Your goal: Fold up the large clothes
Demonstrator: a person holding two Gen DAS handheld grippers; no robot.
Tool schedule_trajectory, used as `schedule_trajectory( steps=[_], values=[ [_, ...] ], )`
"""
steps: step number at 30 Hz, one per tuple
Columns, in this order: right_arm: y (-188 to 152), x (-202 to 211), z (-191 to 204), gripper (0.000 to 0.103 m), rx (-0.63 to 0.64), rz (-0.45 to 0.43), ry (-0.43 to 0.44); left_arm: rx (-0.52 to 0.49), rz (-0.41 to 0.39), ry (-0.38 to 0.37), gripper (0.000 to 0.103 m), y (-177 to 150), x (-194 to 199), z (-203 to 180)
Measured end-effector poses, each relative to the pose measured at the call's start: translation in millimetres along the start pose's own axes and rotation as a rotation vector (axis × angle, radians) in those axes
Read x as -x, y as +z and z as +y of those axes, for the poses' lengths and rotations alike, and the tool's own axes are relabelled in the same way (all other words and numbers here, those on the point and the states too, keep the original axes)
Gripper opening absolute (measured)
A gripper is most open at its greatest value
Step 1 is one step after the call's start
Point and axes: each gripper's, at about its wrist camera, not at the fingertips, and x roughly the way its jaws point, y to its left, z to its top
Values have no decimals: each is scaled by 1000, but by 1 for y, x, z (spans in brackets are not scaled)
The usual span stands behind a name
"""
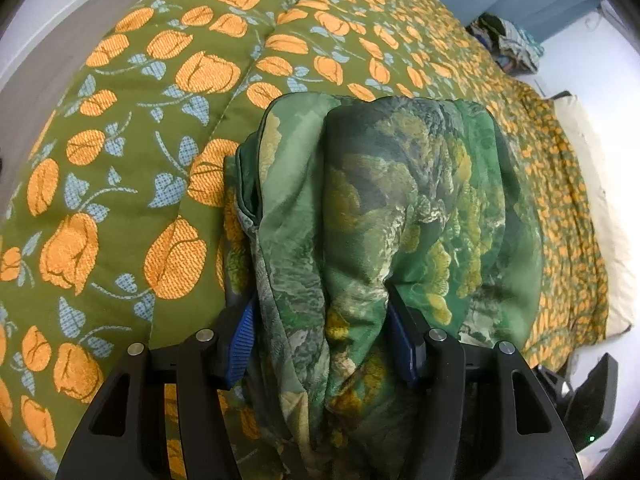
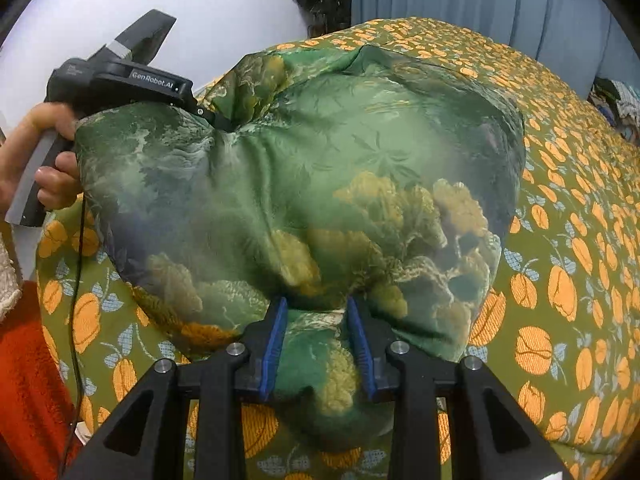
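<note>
A large green garment with a yellow floral print (image 2: 320, 184) is held up over the bed, stretched between both grippers. My right gripper (image 2: 318, 320) is shut on its near edge, the cloth bunched between the blue pads (image 2: 274, 340). My left gripper (image 1: 320, 316) is shut on the other edge; the bunched garment (image 1: 380, 208) drapes forward over its fingers. In the right wrist view the left gripper (image 2: 218, 122) shows at upper left, held by a hand, pinching the cloth's far corner.
The bed is covered by an olive quilt with orange flowers (image 1: 140, 140), which also shows in the right wrist view (image 2: 560, 240). A pile of clothes (image 1: 508, 44) lies at the far side. Blue curtains (image 2: 480, 0) hang behind. A red cloth (image 2: 24, 380) is at lower left.
</note>
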Motion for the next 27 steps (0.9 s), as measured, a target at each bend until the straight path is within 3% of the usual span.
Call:
schedule_trajectory(
  steps=[3,5,7,8,9,10,12,14,16,20,22,25,26,27],
  values=[
    [-2,16,7,34,17,-66,-56,-14,-46,35,69,0,15,-13],
    [-3,32,11,40,10,-112,-96,-34,-93,49,72,-2,32,-24],
    [-3,49,7,59,-40,-142,-118,-61,-118,62,75,-5,45,-32],
    [-4,57,2,63,-72,-154,-110,-83,-135,89,77,-8,55,-37],
    [-5,64,-2,65,-97,-170,-98,-101,-154,139,87,-10,63,-41],
    [-6,71,-5,65,-113,-188,-92,-117,-171,178,98,-13,69,-42],
    [-7,83,-10,65,-119,-227,-103,-145,-189,233,101,-19,78,-40],
    [-5,90,-15,65,-120,-251,-115,-138,-133,259,102,-23,79,-29],
    [1,92,-18,65,-136,-261,-97,-139,-131,217,102,-26,85,-19],
    [27,85,-13,65,-150,-271,-4,-74,-287,112,102,-35,110,6],
    [48,72,2,65,-96,-272,38,-53,-262,98,102,-30,106,15],
    [73,37,25,65,-37,-236,113,-52,-134,92,102,-13,86,26],
    [79,20,34,65,-17,-190,140,-35,-115,64,102,-11,81,28],
    [79,4,43,65,5,-150,134,-5,-97,-15,102,-7,74,33]
  ],
)
